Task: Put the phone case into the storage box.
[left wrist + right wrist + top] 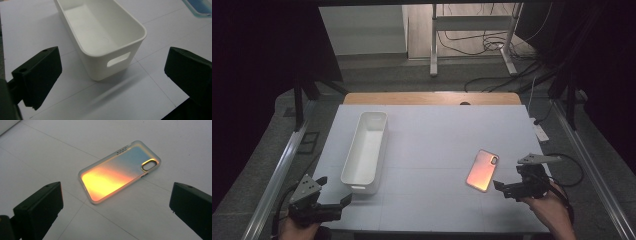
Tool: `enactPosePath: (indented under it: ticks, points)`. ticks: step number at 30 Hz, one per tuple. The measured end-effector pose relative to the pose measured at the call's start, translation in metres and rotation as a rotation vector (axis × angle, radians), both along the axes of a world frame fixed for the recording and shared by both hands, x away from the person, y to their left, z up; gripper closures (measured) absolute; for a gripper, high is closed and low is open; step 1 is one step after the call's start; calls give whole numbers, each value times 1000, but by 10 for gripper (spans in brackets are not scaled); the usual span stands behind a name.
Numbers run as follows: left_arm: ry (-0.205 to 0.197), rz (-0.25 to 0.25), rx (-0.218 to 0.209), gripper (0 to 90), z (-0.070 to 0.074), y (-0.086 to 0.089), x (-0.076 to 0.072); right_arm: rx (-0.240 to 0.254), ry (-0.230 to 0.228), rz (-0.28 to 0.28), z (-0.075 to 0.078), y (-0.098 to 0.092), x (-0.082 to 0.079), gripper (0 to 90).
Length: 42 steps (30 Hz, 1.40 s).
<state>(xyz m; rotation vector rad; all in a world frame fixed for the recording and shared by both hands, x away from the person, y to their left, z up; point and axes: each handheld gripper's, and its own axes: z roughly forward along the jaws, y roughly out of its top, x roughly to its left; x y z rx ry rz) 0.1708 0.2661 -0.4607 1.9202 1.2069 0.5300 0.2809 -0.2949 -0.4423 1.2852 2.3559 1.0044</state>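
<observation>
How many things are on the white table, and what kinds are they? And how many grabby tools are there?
White bin: 1
Shiny orange phone case: 1
Hand-held gripper: 2, the left hand-held gripper and the right hand-held gripper, both open
Total: 4

The left gripper is held low at the near left, jaws spread wide and pointed forward and to the right. The right gripper is held at the near right, jaws likewise parted, aimed leftward. Each is gripped from below by a hand, left hand and right hand.
</observation>
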Motion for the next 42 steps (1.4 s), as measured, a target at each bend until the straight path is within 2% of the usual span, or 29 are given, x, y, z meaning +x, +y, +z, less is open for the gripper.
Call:
enactPosePath:
  ticks: [6,17,25,37,42]
  points:
    - [1,0,1,23,0,0,0,-10,-14,0,4,2,9,0]
    - [3,-2,1,23,0,0,0,-34,5,15,3,13,24,0]
    - [4,-2,3,24,0,0,0,-20,-1,12,2,18,39,0]
    - [5,-2,3,25,0,0,1,-68,0,21,-1,29,63,0]
    - [5,-3,3,25,0,0,1,-91,18,24,-2,32,72,0]
